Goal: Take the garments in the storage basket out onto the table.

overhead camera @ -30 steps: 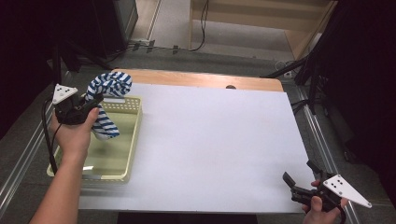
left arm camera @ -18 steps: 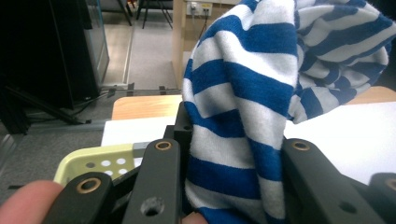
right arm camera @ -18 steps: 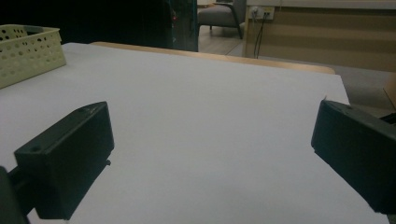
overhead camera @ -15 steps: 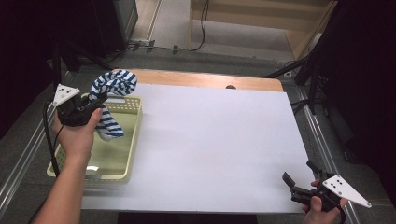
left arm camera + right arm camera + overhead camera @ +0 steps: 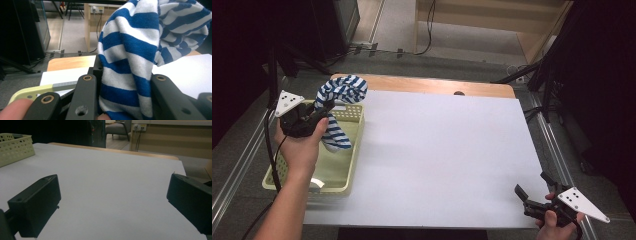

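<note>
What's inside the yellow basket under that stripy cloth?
The yellow basket looks bare inside where it shows. The striped cloth, held by the left gripper, hangs over its far end and hides the bottom there.

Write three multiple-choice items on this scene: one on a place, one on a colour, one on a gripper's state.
1. Where does the striped cloth hang?
A. Over the yellow basket
B. At the table's middle
C. On the floor

2. What colours are the cloth's stripes?
A. Red and black
B. Blue and white
C. Green and yellow

3. How does the right gripper stand?
A. Shut on the cloth
B. Shut on the basket
C. Open, holding nothing

Answers:
1 A: the left gripper holds it above the basket.
2 B: the left gripper view shows the stripes close up.
3 C: its jaws stand apart over the bare white table.
</note>
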A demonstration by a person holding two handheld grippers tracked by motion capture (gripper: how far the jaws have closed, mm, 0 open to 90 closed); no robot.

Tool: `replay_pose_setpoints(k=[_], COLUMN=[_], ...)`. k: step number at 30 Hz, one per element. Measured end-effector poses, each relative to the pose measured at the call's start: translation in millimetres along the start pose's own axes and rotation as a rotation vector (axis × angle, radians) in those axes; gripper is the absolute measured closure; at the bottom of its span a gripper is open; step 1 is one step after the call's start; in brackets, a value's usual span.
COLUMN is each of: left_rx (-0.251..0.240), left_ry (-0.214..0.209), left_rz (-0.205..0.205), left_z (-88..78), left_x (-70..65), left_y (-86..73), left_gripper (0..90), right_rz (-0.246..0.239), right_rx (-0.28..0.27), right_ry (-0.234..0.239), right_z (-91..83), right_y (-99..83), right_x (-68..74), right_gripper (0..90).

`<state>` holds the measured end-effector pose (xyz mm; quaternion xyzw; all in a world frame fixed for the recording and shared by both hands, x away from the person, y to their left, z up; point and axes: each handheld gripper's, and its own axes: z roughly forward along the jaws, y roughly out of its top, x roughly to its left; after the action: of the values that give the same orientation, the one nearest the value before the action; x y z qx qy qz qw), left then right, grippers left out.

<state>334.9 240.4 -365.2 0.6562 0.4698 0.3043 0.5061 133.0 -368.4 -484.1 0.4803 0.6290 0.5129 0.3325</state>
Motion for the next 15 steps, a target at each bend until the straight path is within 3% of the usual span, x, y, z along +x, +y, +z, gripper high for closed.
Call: replay_pose_setpoints(k=[15], left_rx=[-0.009], left_ry=[-0.074], left_rz=[0.017], left_z=[4.6], left_x=[-31.6], left_y=[2.7], left_gripper=[70.4], right_rz=[-0.004], right_rx=[-0.002], right_ry=[-0.004], right_z=[-0.4], right_y=[0.2], right_x=[-0.4], right_gripper=[0.0])
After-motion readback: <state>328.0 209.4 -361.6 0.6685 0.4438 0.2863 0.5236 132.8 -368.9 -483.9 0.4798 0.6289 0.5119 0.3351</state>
